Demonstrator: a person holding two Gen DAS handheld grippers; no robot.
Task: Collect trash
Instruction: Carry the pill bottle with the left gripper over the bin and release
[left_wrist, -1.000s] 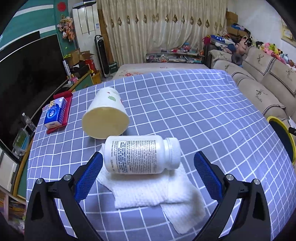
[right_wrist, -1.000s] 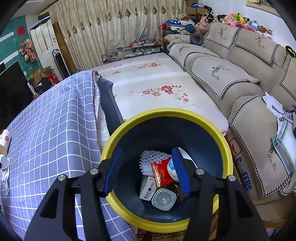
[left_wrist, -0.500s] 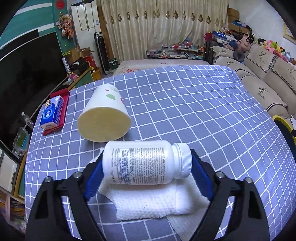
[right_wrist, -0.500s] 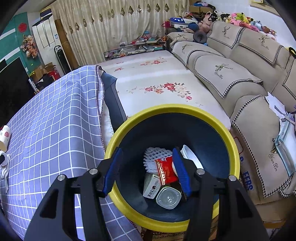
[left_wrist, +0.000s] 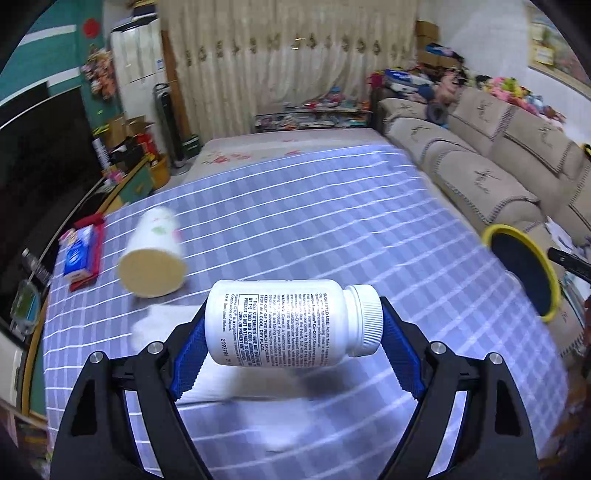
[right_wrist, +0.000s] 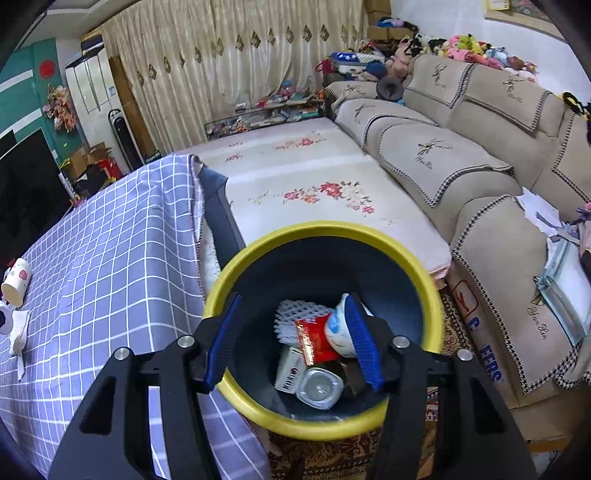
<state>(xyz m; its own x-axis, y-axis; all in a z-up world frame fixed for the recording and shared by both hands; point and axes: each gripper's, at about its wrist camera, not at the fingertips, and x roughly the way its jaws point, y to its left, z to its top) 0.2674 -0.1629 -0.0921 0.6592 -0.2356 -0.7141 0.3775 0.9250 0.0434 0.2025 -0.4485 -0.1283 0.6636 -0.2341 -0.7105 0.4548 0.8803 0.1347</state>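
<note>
Checked tablecloth (left_wrist: 332, 206) looks blurred; our left gripper (left_wrist: 291, 332) clamps the pill bottle (left_wrist: 288, 325), our right gripper (right_wrist: 291, 339) gapes empty over the bin (right_wrist: 417, 266).

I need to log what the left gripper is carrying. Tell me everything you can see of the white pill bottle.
The white pill bottle looks like glossy plastic, with a ribbed white screw cap still on and a label of small black print. It lies sideways, cap pointing right, clamped end to end between the blue pads of the left gripper. It appears raised off the checked tablecloth; only the pads touch it.
</note>
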